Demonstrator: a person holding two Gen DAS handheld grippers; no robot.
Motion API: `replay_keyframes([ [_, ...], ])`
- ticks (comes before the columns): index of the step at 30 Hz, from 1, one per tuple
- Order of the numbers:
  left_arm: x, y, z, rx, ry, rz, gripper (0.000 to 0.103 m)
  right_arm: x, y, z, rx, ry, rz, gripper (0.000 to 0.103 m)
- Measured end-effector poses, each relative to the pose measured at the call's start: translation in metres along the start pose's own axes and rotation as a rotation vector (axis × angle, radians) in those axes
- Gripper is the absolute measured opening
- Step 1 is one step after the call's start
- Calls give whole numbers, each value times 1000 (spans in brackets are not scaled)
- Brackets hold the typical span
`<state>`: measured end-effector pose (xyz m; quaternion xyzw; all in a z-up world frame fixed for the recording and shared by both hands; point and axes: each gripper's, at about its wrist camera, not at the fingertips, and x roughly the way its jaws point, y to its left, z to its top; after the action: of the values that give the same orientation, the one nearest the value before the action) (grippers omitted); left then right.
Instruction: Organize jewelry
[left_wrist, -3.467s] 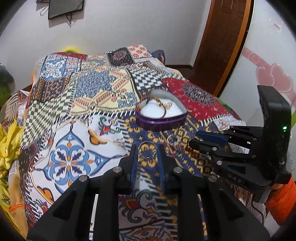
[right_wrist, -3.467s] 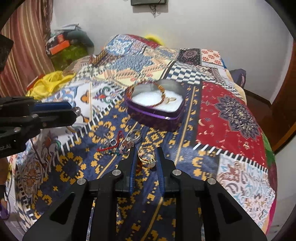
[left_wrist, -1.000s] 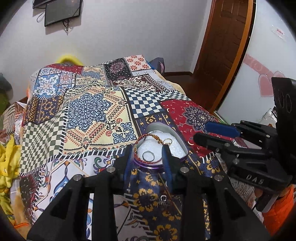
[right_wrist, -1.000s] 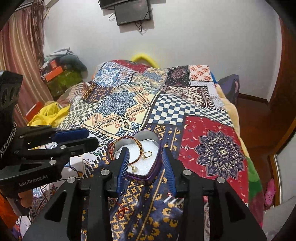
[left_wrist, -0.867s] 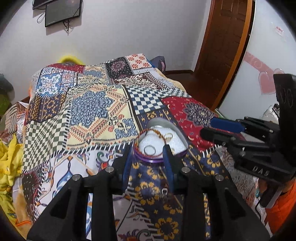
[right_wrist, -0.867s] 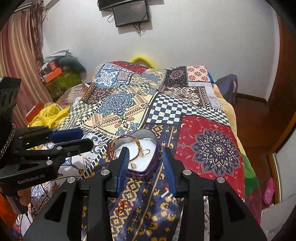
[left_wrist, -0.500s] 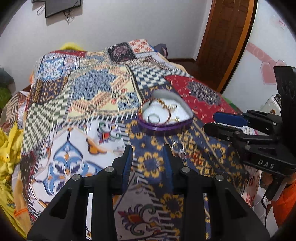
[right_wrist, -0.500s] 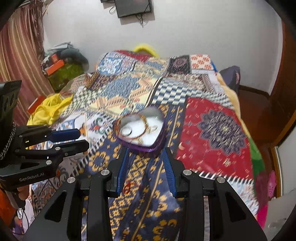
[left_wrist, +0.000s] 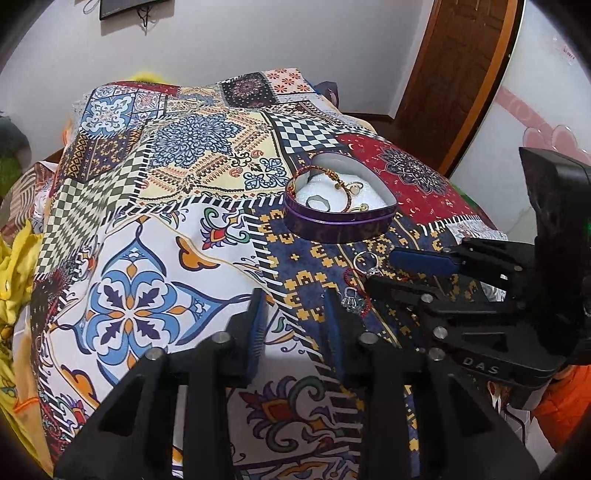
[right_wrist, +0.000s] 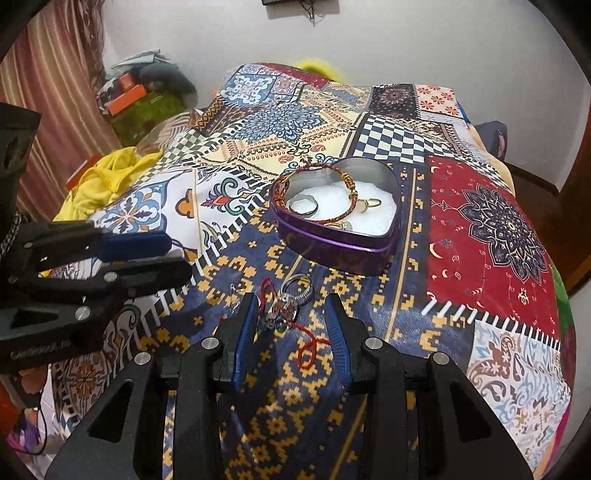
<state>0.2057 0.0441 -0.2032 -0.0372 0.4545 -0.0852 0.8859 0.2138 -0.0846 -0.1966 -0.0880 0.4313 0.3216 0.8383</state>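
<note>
A purple heart-shaped tin (left_wrist: 338, 225) (right_wrist: 334, 242) sits on the patchwork bedspread. It holds a red-and-gold bracelet (right_wrist: 317, 169), a silver ring (right_wrist: 302, 205) and gold rings on white padding. Loose jewelry lies in front of the tin: a silver ring (left_wrist: 364, 260) (right_wrist: 299, 286), a red cord (right_wrist: 308, 349) and small charms (right_wrist: 279, 314). My left gripper (left_wrist: 293, 306) is open and empty above the bedspread, left of the pile. My right gripper (right_wrist: 291, 314) is open, with its fingers on either side of the loose pile.
The patchwork bedspread (left_wrist: 184, 155) covers the bed. Yellow cloth (right_wrist: 103, 173) lies at the bed's left edge. Clutter (right_wrist: 140, 92) sits by the striped curtain. A wooden door (left_wrist: 454, 74) and a white panel with pink hearts stand at the right.
Both grippers dropped their rings into the tin, then opened and pulled back. Over the last half second, my right gripper lowered over the loose pile in front of the tin.
</note>
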Motion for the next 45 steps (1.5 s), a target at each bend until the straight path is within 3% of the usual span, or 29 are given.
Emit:
replay_keyframes([
  [5, 5, -5, -2, 8, 17, -48, 13, 6, 3, -1, -19, 8, -3, 11],
  [22, 28, -31, 1, 43, 53, -75, 12, -18, -14, -13, 26, -57, -18, 10],
  [25, 31, -32, 0, 47, 52, -70, 6, -20, -19, -15, 38, -59, -20, 10],
  [29, 29, -31, 0, 42, 45, -62, 6, -24, -23, -18, 57, -65, -22, 10],
  [45, -24, -17, 25, 10, -95, -38, 6, -57, -28, -3, 77, -171, -38, 10],
])
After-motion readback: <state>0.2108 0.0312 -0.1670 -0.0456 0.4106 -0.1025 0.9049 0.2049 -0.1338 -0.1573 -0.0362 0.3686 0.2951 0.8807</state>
